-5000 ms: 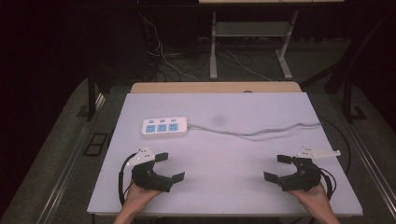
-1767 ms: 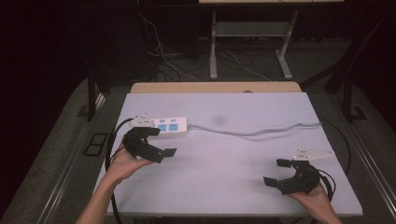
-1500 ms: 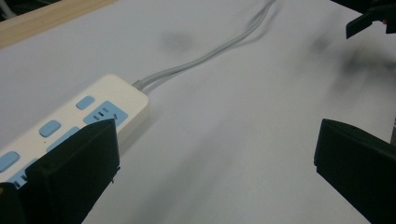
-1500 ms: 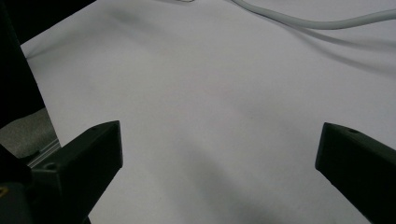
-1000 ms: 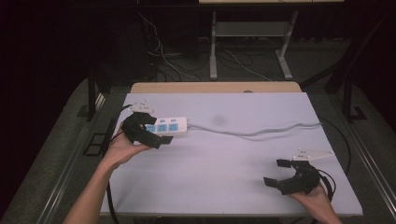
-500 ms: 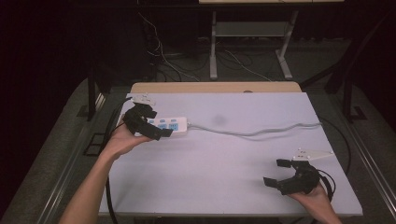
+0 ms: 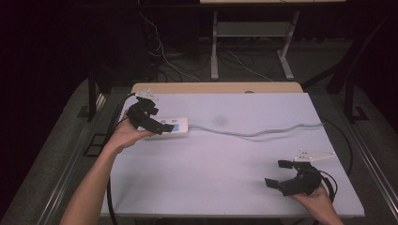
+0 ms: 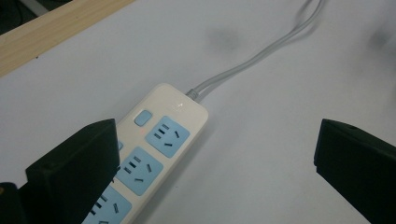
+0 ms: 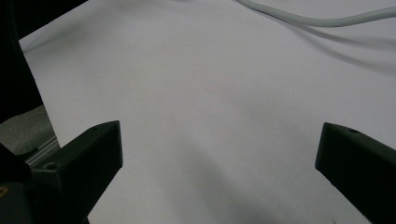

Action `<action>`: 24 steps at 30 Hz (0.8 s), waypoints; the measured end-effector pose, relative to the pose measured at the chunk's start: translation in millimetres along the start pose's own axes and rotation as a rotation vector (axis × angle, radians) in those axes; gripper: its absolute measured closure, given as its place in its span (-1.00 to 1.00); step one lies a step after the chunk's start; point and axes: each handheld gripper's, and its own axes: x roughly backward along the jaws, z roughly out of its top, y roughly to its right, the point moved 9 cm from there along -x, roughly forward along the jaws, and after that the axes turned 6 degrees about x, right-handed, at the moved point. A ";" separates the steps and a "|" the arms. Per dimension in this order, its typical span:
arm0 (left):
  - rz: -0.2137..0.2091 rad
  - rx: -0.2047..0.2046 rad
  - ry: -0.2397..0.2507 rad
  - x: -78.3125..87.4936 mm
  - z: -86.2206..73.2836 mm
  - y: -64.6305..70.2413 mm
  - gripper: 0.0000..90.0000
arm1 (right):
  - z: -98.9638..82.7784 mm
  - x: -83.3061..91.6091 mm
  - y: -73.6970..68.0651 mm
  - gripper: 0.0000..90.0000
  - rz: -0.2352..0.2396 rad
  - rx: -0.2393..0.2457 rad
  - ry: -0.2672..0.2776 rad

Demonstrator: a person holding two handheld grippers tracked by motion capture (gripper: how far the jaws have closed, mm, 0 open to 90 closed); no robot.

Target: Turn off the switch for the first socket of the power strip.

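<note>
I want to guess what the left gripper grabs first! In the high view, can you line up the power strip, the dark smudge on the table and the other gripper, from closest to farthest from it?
From the left gripper:
1. Power strip, right beneath its jaws, far left.
2. Dark smudge, mid-table, beside the grey cord.
3. Right gripper, near right corner.

A white-topped table with a bare wooden strip along its far edge is seen. A cream power strip with blue sockets is laid flat on the top near the far left corner. Its grey cord is run across the surface toward the right edge. A faint dark smudge is noted just beside the cord.
</note>
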 end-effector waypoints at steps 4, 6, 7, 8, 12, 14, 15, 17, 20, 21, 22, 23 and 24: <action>0.005 0.011 -0.008 -5.0 2.1 -6.0 -1.00 | 0.1 0.0 0.2 -0.99 0.001 -0.002 0.002; 0.009 0.016 -0.016 -7.3 2.7 -8.7 -1.00 | -0.1 -0.2 0.2 -0.99 0.000 -0.001 -0.002; 0.010 0.017 -0.020 -8.5 3.2 -10.0 -1.00 | -0.3 -0.4 0.0 -0.99 0.001 0.000 -0.003; 0.012 0.019 -0.023 -9.7 3.9 -11.4 -1.00 | -0.3 -0.4 -0.1 -0.99 0.001 0.000 -0.003; 0.021 0.020 -0.041 -12.8 7.3 -17.1 -1.00 | -0.3 -0.2 -0.1 -0.99 0.000 -0.001 -0.003; 0.026 0.018 -0.052 -14.2 9.4 -19.4 -1.00 | -0.2 -0.1 0.2 -0.99 0.000 0.001 -0.001; 0.028 0.017 -0.059 -15.0 10.3 -20.4 -1.00 | -0.2 -0.1 0.3 -0.99 0.000 0.002 -0.002; 0.030 0.019 -0.069 -16.7 12.1 -22.3 -0.98 | -0.3 0.0 0.1 -0.99 0.000 0.001 -0.002; 0.028 0.025 -0.077 -18.9 14.3 -25.7 -0.91 | -0.3 0.0 0.1 -0.99 0.000 0.001 -0.003; 0.026 0.030 -0.077 -20.0 14.7 -26.7 -0.88 | -0.3 0.0 0.2 -0.99 0.000 0.002 -0.002; 0.028 0.029 -0.084 -20.8 14.4 -28.1 -0.83 | -0.3 0.1 0.2 -0.99 0.000 0.002 -0.003; 0.030 0.029 -0.089 -21.7 14.0 -29.5 -0.78 | -0.4 0.1 0.2 -0.99 0.001 0.002 -0.003; 0.033 0.032 -0.087 -22.8 14.0 -30.6 -0.72 | -0.5 0.1 0.2 -0.99 0.001 0.003 -0.004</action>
